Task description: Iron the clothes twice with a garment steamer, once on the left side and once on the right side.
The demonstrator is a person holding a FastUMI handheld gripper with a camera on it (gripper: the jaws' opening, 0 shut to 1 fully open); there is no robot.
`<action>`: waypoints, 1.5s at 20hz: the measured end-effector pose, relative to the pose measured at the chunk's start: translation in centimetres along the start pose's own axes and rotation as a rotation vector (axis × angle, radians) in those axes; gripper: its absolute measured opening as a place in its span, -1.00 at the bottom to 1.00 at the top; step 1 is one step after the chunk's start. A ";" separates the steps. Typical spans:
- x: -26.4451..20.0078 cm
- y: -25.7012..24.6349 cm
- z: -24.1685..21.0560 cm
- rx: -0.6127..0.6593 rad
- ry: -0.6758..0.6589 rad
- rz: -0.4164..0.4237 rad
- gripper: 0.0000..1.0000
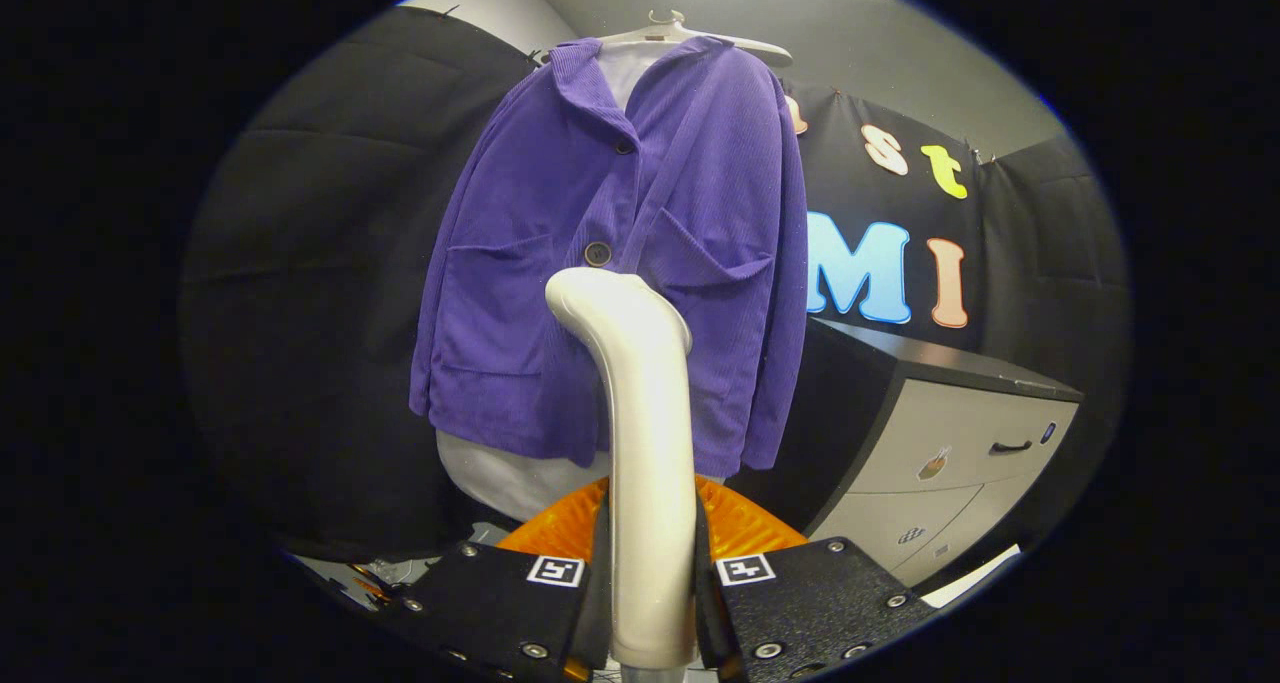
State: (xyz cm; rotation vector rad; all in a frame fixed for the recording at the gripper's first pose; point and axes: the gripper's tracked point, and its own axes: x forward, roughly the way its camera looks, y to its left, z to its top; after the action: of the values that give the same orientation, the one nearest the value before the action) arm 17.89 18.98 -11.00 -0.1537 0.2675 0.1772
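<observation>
Now the claw squeezes the smooth white plastic steamer by its stiff, maybe slippery handle, facing the soft purple corduroy jacket.

No legible text or numbers; small stickers on cabinet drawers too small to read.

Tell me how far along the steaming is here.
Done: the claw is shut on the white curved garment steamer. In hand: its head is raised before the purple corduroy jacket on the hanger, near the middle. Contact can't be judged. Left: apparently both side passes; nothing shows either completed.
</observation>
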 end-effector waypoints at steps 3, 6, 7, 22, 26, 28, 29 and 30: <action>-0.5 0.9 -1.9 -0.004 0.040 0.013 -0.33; -1.0 1.9 -3.5 -0.018 0.070 0.025 -0.33; -1.1 2.0 -3.9 -0.026 0.076 0.030 -0.33; -6.3 3.4 8.9 0.052 -0.207 0.104 -0.33; -6.6 3.3 14.4 0.074 -0.299 0.115 -0.33; -6.7 3.4 17.6 0.075 -0.351 0.123 -0.33; -6.7 3.5 19.4 0.075 -0.377 0.129 -0.33; -6.6 3.7 20.9 0.074 -0.399 0.132 -0.33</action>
State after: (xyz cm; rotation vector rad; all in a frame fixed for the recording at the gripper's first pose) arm 16.05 25.21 10.29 -0.0255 -0.1137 0.3229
